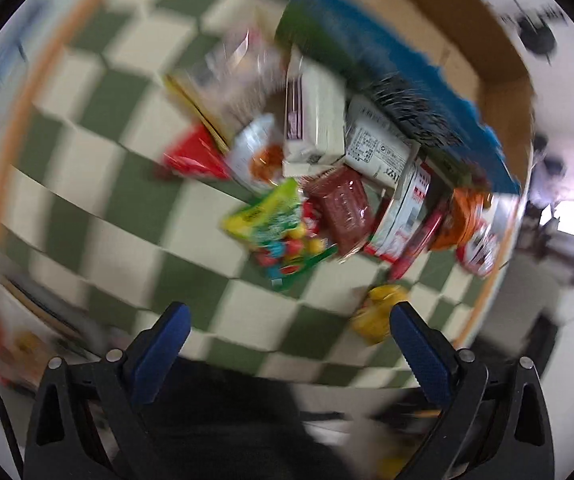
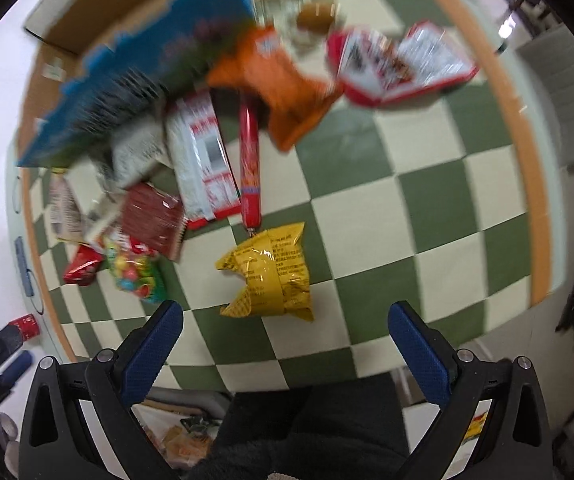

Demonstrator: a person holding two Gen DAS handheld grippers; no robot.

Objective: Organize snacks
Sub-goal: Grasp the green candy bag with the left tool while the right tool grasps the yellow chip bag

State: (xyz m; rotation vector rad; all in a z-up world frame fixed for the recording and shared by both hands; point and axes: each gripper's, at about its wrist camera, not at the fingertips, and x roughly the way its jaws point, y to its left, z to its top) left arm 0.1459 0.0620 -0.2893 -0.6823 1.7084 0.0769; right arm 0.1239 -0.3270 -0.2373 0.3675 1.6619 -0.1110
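Snacks lie in a heap on a green and cream checked tabletop point(image 2: 387, 208). A yellow crinkled bag point(image 2: 271, 272) lies just beyond my right gripper point(image 2: 286, 320), which is open and empty. A long red sausage stick point(image 2: 249, 160), an orange bag point(image 2: 275, 80) and a red-rimmed packet point(image 2: 403, 64) lie farther off. In the left wrist view, a green candy bag point(image 1: 283, 232), a dark red packet point(image 1: 343, 208) and white cartons point(image 1: 315, 120) are piled ahead of my open, empty left gripper point(image 1: 289, 322). The yellow bag point(image 1: 379, 312) sits by its right finger.
A blue and green box point(image 2: 139, 76) leans against an open cardboard carton point(image 1: 447, 36) at the far side of the pile. The round table has an orange rim point(image 2: 527, 152). Dark clothing of a person point(image 2: 307, 432) fills the bottom of both views. Both views are motion-blurred.
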